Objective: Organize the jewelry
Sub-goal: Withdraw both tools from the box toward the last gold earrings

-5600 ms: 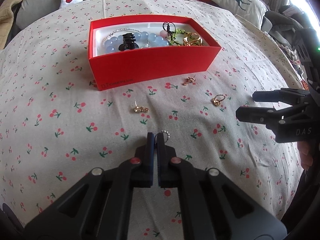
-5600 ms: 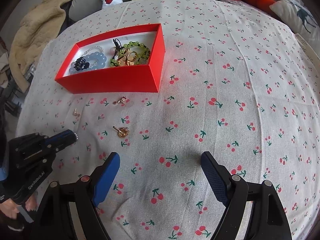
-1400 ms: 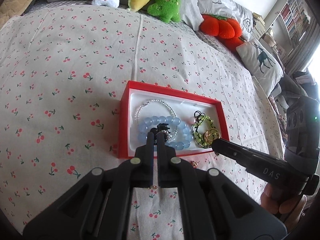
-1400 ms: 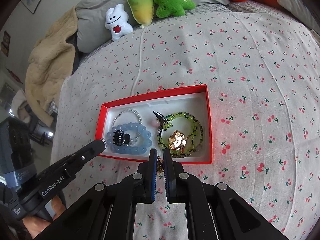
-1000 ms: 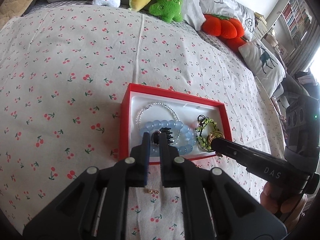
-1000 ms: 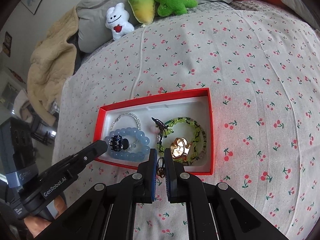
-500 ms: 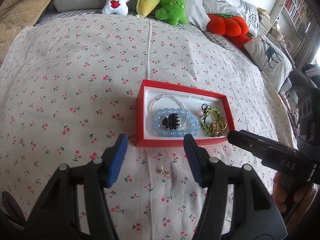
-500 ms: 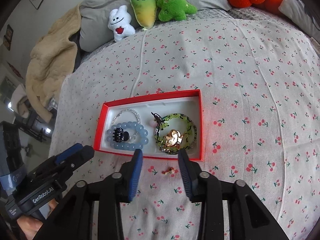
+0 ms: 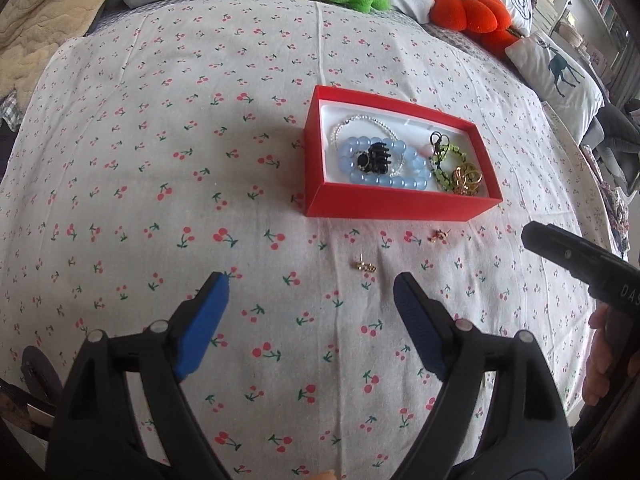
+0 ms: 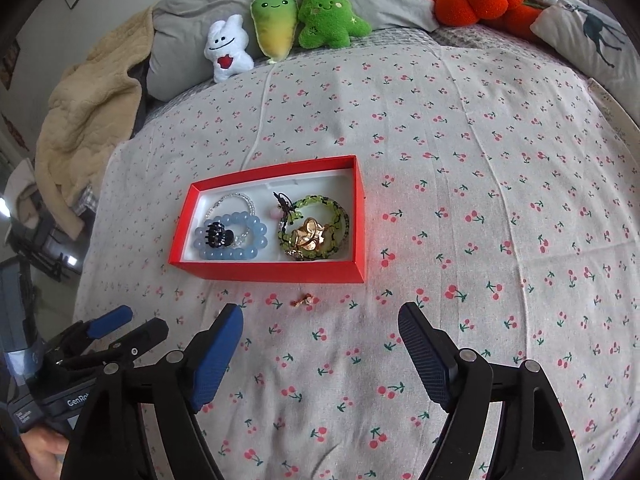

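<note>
A red box (image 9: 394, 204) (image 10: 276, 271) sits on the cherry-print cloth. It holds a blue bead bracelet (image 9: 408, 156) (image 10: 256, 227), a black claw clip (image 9: 376, 158) (image 10: 218, 235), a silver bead chain (image 9: 360, 120), a green bead bracelet (image 10: 320, 204) and gold pieces (image 9: 466, 178) (image 10: 308, 238). Two gold earrings lie on the cloth in front of the box, one (image 9: 364, 267) to the left, one (image 9: 439, 235) (image 10: 305, 301) to the right. My left gripper (image 9: 310, 312) is open and empty, near the left earring. My right gripper (image 10: 320, 346) is open and empty, just short of the right earring.
Plush toys (image 10: 276, 28) and pillows (image 9: 556, 68) line the far edge of the bed. A beige blanket (image 10: 88, 120) lies at the far left. The right gripper's body (image 9: 584, 264) shows at the right of the left wrist view.
Both grippers carried small jewelry pieces over the box, opened and dropped them in, then drew back toward me and lower, jaws now wide open. The box looks farther away.
</note>
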Demonstrator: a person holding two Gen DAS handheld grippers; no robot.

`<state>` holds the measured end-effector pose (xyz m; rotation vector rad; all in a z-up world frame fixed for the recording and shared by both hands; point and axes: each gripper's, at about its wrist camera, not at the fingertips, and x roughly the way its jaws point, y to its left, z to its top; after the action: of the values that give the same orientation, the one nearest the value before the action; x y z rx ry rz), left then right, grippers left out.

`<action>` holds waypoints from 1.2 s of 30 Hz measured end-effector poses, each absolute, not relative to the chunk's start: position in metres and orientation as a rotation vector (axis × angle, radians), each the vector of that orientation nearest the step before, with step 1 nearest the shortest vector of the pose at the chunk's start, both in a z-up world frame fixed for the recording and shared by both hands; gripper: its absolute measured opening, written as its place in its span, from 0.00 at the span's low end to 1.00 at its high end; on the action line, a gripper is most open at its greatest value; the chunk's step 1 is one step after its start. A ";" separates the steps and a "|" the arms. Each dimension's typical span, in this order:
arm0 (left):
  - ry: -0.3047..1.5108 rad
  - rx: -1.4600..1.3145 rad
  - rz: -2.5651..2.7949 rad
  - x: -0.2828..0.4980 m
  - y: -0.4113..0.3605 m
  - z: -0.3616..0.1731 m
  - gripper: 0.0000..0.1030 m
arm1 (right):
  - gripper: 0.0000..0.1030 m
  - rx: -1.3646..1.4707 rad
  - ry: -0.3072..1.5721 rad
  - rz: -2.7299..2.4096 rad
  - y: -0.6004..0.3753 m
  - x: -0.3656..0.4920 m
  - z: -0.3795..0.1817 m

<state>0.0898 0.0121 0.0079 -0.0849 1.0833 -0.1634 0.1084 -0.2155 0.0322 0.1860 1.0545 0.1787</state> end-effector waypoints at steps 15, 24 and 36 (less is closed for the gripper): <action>1.110 0.042 -0.199 0.064 0.001 -0.024 0.83 | 0.82 0.043 1.101 0.116 -0.219 0.083 0.002; 1.089 0.114 -0.263 0.057 -0.006 -0.039 0.83 | 0.82 -0.003 1.143 0.129 -0.217 0.078 -0.021; 1.018 0.039 -0.372 0.076 -0.020 -0.037 0.55 | 0.82 -0.025 1.161 0.153 -0.215 0.082 -0.034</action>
<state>0.0762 -0.0197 -0.0369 0.0386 1.0177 -0.3725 0.0820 -0.2153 -0.0341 -0.0255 1.1613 0.1528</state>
